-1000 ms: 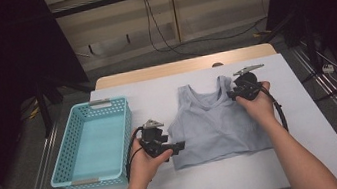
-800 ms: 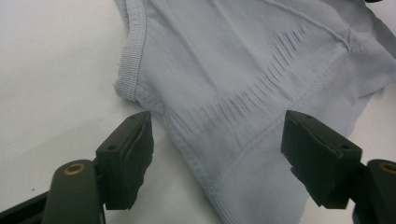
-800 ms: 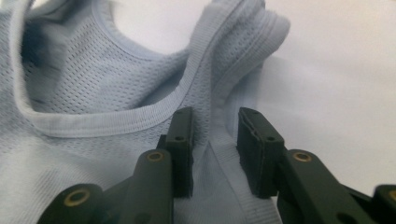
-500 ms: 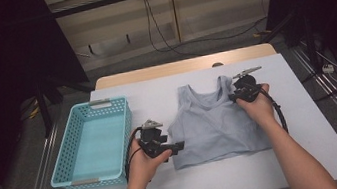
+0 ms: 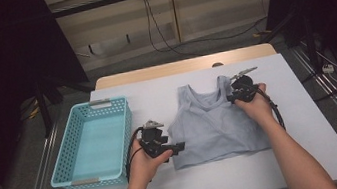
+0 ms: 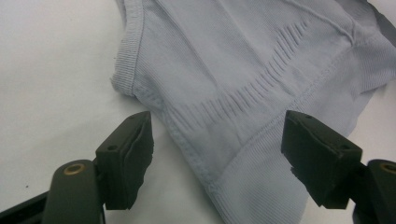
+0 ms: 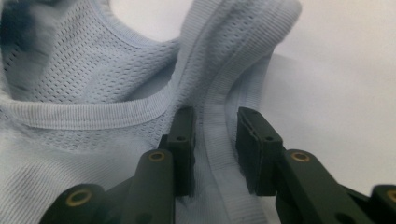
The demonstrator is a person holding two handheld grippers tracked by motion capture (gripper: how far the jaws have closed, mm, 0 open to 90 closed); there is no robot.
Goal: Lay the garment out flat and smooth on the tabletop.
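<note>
Now your right gripper [image 7: 212, 140] sits at the top's [image 5: 214, 123] shoulder strap [image 7: 219, 140], jaws narrowed around it with slim gaps on each side, having just been closing; your left gripper [image 6: 217, 154] stands wide open over the lower side corner, holding nothing; the pale blue top lies flat on the white table [image 5: 312, 123], right of the blue basket [image 5: 64, 173].

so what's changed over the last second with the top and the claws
Very little. The right claw has just been closing a touch around the right shoulder strap of the pale blue ribbed tank top, with a gap left at the pads. The left claw sits open over the top's lower left corner. The turquoise plastic basket hasn't shifted.
</note>
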